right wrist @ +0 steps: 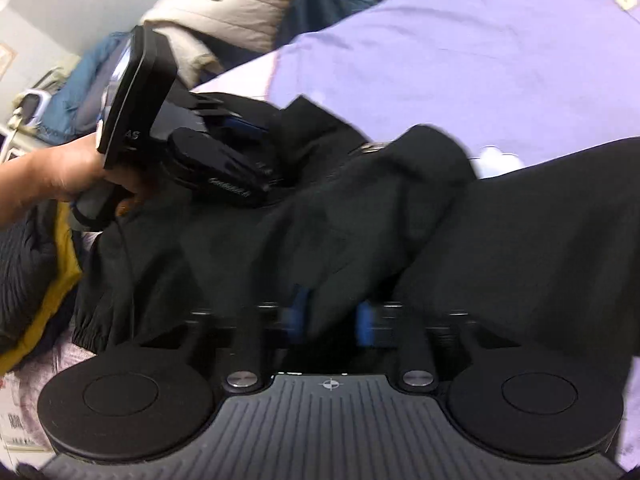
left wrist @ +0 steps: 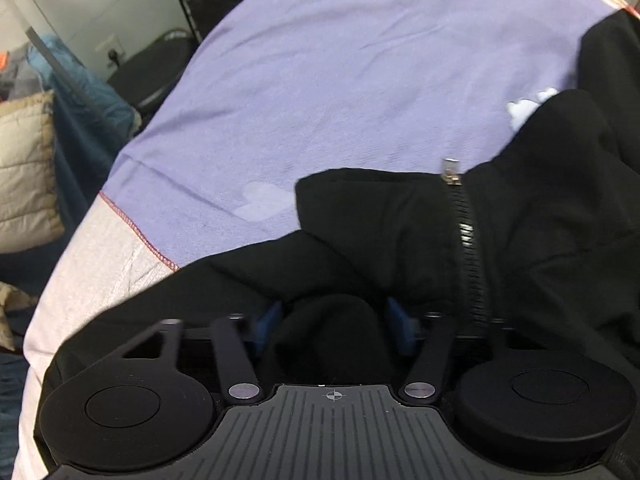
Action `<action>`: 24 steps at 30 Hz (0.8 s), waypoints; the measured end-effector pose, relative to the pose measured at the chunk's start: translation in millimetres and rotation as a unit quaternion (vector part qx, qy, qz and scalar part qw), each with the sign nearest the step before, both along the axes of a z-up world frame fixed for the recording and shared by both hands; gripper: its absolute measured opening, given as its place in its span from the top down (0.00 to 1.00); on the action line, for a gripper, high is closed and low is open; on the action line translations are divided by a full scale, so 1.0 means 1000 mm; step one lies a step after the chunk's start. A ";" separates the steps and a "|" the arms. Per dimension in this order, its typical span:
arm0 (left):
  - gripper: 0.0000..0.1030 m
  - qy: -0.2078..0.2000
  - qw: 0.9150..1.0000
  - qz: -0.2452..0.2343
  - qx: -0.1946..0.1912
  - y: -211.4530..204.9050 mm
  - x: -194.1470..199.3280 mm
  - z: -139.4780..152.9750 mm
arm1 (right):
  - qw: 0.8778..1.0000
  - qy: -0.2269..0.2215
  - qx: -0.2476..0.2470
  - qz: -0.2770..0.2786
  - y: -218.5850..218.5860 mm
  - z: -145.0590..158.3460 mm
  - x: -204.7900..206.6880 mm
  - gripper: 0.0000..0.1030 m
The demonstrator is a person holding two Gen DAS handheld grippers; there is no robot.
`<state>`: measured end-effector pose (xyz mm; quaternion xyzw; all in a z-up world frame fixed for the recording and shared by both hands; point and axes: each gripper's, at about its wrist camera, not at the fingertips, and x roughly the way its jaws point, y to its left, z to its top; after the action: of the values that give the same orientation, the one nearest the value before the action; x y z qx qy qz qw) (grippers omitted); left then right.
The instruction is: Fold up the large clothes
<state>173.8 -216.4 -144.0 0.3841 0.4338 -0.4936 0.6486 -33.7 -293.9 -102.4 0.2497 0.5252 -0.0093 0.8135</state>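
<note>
Left claw [left wrist: 334, 320] spread wide over the black jacket [left wrist: 380, 240], a hump of its cloth bulging up between the blue pads [left wrist: 269, 320]. Zipper [left wrist: 472, 248] running up just right of the claw to a metal pull at the jacket's upper edge. Beyond that edge, open lilac blanket [left wrist: 360, 80], flat and bare; red-stitched border [left wrist: 136, 232] to the left, then a beige quilted piece [left wrist: 24, 168] off the side.

From the right wrist: right claw [right wrist: 332, 316] pressed together on a blurred fold of the same jacket. Jacket spread across the near half of the blanket, elastic hem [right wrist: 90, 332] at lower left. A hand [right wrist: 60, 172] holding the left claw's handle at the jacket's far-left edge. Clear blanket above and right.
</note>
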 end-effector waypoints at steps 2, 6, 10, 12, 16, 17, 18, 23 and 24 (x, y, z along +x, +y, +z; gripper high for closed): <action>0.26 -0.016 1.000 -0.013 -0.016 0.008 -0.012 0.003 | 1.000 -0.001 -0.018 0.003 0.008 0.001 0.001 0.90; 0.61 -0.025 0.998 0.014 -0.060 0.025 -0.014 0.019 | 0.996 -0.025 -0.076 0.045 0.019 0.026 0.008 0.95; 0.66 -0.047 0.984 0.086 -0.151 0.043 -0.003 0.067 | 0.967 -0.099 -0.200 0.125 0.030 0.071 0.018 0.96; 0.63 -0.068 0.967 0.136 -0.204 0.050 0.006 0.097 | 0.935 -0.151 -0.272 0.169 0.042 0.097 0.022 0.96; 0.69 -0.140 0.918 0.233 -0.288 0.059 0.018 0.141 | 0.838 -0.242 -0.436 0.222 0.056 0.133 0.039 0.96; 0.69 -0.170 0.899 0.265 -0.304 0.059 0.019 0.148 | 0.818 -0.255 -0.466 0.221 0.054 0.137 0.050 0.96; 0.66 -0.198 0.881 0.298 -0.310 0.058 0.021 0.151 | 0.804 -0.260 -0.489 0.216 0.047 0.135 0.065 0.95; 0.00 -0.149 0.897 0.320 -0.266 0.031 0.048 0.126 | 0.826 -0.130 -0.542 0.080 -0.010 0.082 0.153 0.26; 0.00 -0.151 0.903 0.320 -0.245 0.027 0.048 0.119 | 0.848 -0.103 -0.517 0.057 -0.020 0.075 0.160 0.40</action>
<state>221.5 -189.6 -24.9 0.1238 0.2952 -0.2861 0.9031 126.5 -313.5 -27.8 -0.2372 0.3709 -0.2074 0.8736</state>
